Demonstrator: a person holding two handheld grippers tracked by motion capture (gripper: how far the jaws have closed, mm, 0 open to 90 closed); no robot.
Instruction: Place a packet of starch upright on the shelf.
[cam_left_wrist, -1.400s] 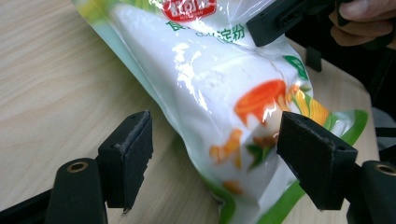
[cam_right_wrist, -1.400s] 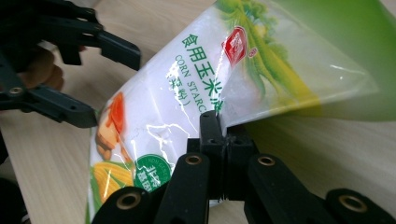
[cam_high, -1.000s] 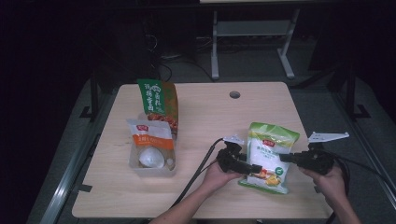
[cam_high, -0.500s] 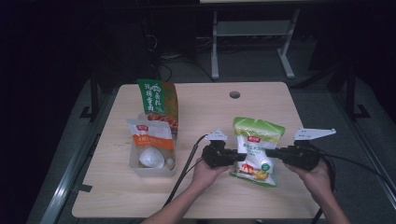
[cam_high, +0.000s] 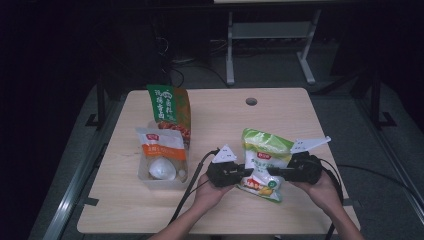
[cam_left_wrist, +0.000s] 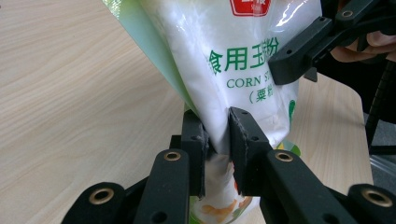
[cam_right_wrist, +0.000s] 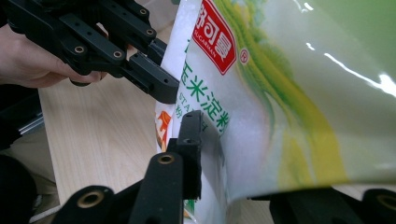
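Observation:
A green and white corn starch bag (cam_high: 266, 161) hangs tilted just above the table's front right, between my two grippers. My left gripper (cam_high: 244, 173) comes at it from the left. In the left gripper view its jaws have just been closing, and the left gripper (cam_left_wrist: 217, 127) pinches the bag (cam_left_wrist: 243, 60) at its side edge. My right gripper (cam_high: 278, 173) is at the bag's right side. Its jaws have just been opening. In the right gripper view the bag (cam_right_wrist: 289, 107) lies between the parted jaws of the right gripper (cam_right_wrist: 243, 154) and hides the far one.
At the table's left a clear plastic bin (cam_high: 150, 179) holds a white and orange pouch (cam_high: 161, 146) and a round white thing (cam_high: 161, 169). A green and orange bag (cam_high: 170, 111) stands behind it. A cable hole (cam_high: 251, 101) marks the table's back. Cables trail off the front edge.
Both grippers and the bag have shifted left across the table. The left gripper's jaws, wide apart before, now pinch the bag's edge.

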